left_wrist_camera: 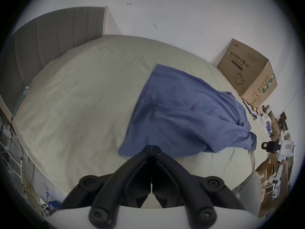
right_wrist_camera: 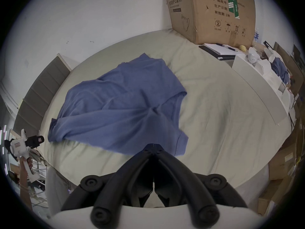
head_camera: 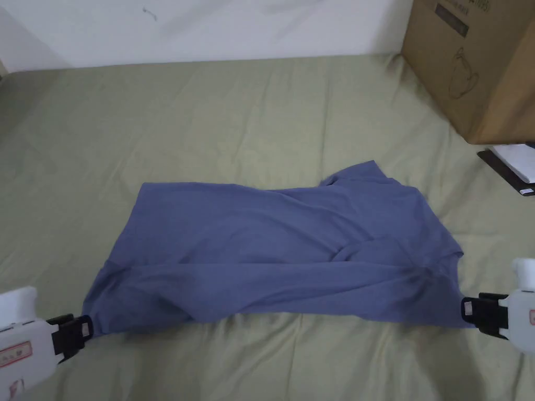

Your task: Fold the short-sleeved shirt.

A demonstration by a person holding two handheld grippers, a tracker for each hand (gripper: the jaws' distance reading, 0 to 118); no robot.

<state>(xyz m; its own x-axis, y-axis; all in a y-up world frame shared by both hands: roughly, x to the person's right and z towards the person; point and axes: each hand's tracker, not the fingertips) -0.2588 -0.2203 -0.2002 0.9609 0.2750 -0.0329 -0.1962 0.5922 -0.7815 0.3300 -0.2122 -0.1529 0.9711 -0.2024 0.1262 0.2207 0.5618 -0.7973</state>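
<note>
Seemingly both tools are pinched closed: the left tool at the near hem corner of the blue short-sleeved shirt, the right tool at the near sleeve end, though whether cloth sits between the jaws cannot be told. Outward, the shirt lies rumpled, lengthwise across the olive bed, a cardboard box beyond. Soft, light and limp, it will sag; corners and seams are judged the best holds.
</note>
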